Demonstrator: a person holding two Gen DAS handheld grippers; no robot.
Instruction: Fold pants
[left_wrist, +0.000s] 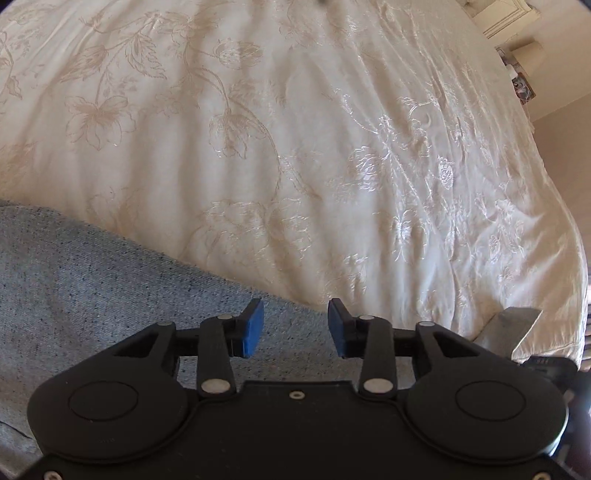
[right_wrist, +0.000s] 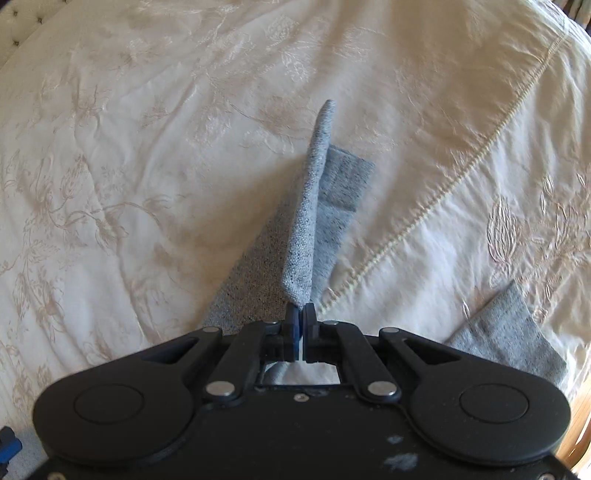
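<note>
Now mid-fold — one corner lifted over the bed.
The left gripper (left_wrist: 295, 328) hangs with jaws apart above the grey pants (left_wrist: 92, 295) on the bedspread (left_wrist: 258, 129); only the right view shows the right gripper (right_wrist: 302, 325) pinching a raised leg edge — next, carry it across and lay it flat.

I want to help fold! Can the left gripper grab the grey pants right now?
Probably yes. The left gripper is open, with the grey pants lying flat on the bedspread right beneath its fingers, and nothing sits between them. The right gripper already pinches another part of the pants.
</note>
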